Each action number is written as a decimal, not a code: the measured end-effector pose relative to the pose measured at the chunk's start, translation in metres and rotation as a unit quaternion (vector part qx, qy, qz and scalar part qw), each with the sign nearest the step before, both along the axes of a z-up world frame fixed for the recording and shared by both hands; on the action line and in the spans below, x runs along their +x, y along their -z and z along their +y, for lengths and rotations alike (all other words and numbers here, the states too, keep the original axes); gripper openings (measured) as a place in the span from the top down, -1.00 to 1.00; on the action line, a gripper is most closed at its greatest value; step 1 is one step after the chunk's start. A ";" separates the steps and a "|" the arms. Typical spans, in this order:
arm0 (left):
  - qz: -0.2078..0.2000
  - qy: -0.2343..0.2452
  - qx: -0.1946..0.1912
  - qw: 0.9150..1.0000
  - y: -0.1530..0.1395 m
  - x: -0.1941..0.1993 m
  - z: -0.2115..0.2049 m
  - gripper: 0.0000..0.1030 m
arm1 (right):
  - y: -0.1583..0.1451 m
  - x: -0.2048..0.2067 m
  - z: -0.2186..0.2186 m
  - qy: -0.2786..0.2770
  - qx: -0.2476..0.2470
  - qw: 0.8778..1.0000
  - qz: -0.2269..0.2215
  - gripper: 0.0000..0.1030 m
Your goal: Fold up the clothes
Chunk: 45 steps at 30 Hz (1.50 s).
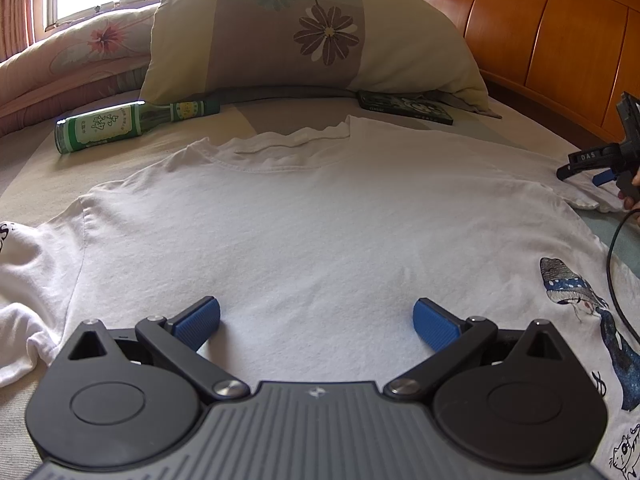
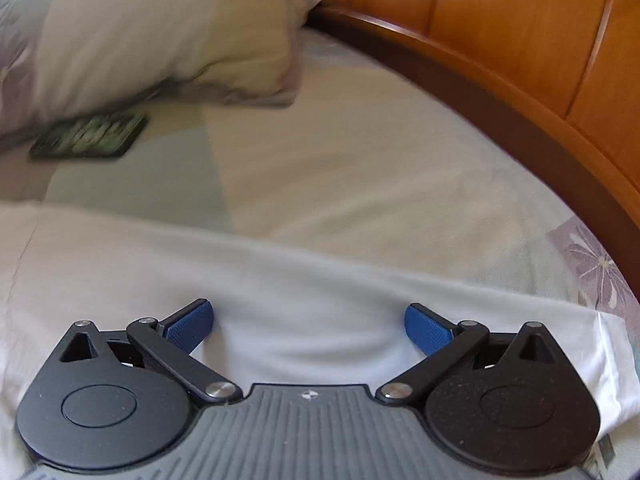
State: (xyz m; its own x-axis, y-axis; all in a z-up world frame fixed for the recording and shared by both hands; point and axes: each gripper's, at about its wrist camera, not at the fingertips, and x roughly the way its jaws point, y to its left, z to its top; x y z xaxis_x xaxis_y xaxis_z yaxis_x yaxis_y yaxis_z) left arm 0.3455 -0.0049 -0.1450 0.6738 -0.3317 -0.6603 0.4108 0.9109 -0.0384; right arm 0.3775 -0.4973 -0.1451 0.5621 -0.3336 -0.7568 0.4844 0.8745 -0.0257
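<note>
White tee (image 1: 312, 216) lies spread flat, mid frame in the left wrist view, collar toward top, on the bed sheet (image 1: 36, 148). Nothing folded yet, so I'd say you're at the setup/first grasp step.

Your left gripper (image 1: 316, 322) hovers over the lower body of the shirt, jaws wide apart, holding nothing. Your right gripper (image 2: 309, 322) is also spread wide and empty, over the sleeve (image 2: 552, 340) at lower right of the right wrist view; that view is motion-blurred.

Green bottle (image 1: 132, 122) sits upper left and a dark box (image 1: 404, 107) upper center by the pillow (image 1: 304, 32), both clear of the shirt.

Next, probably: pinch sleeve/shoulder edge w/ right, hem side w/ left, then carry across. Grab only one layer edge, and watch the cable (image 1: 616, 248) at right.
</note>
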 end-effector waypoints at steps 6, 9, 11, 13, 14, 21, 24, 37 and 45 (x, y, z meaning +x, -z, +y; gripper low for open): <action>0.005 -0.007 -0.005 1.000 -0.001 0.001 0.002 -0.99 | -0.026 -0.010 0.051 -0.092 0.081 0.992 -0.011 -1.00; 0.005 -0.007 -0.002 1.000 -0.001 0.000 0.001 -0.99 | -0.027 -0.010 0.104 -0.184 0.075 0.980 -0.004 -1.00; 0.004 -0.007 -0.002 1.000 -0.001 0.000 0.002 -0.99 | -0.021 -0.006 0.132 -0.223 0.046 0.974 0.004 -1.00; 0.004 -0.007 -0.003 1.000 -0.001 0.001 0.003 -0.99 | -0.009 -0.004 0.150 -0.240 0.000 0.970 0.024 -1.00; 0.004 -0.008 -0.003 1.000 -0.001 0.001 0.003 -0.99 | -0.002 -0.007 0.152 -0.247 -0.018 0.968 0.033 -1.00; 0.008 -0.011 -0.011 1.000 -0.002 0.003 0.006 -0.99 | -0.004 -0.062 0.112 -0.265 0.002 0.964 0.022 -1.00; 0.009 -0.012 -0.015 1.000 -0.004 0.003 0.007 -0.99 | -0.016 -0.058 0.117 -0.252 -0.011 0.967 0.028 -1.00; 0.016 -0.038 -0.037 0.998 -0.006 0.012 0.023 -0.99 | 0.009 0.099 0.158 -0.149 0.013 0.989 0.025 -1.00; 0.015 -0.053 -0.049 0.997 -0.008 0.014 0.031 -0.99 | -0.017 0.104 0.122 -0.145 0.057 0.988 0.004 -1.00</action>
State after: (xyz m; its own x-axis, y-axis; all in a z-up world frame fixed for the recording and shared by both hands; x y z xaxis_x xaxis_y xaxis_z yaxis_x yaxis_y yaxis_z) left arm 0.3596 0.0262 -0.1366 0.6889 -0.3234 -0.6487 0.3094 0.9405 -0.1403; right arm 0.4815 -0.3750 -0.1285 0.6149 -0.0719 -0.7853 0.2131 0.9739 0.0776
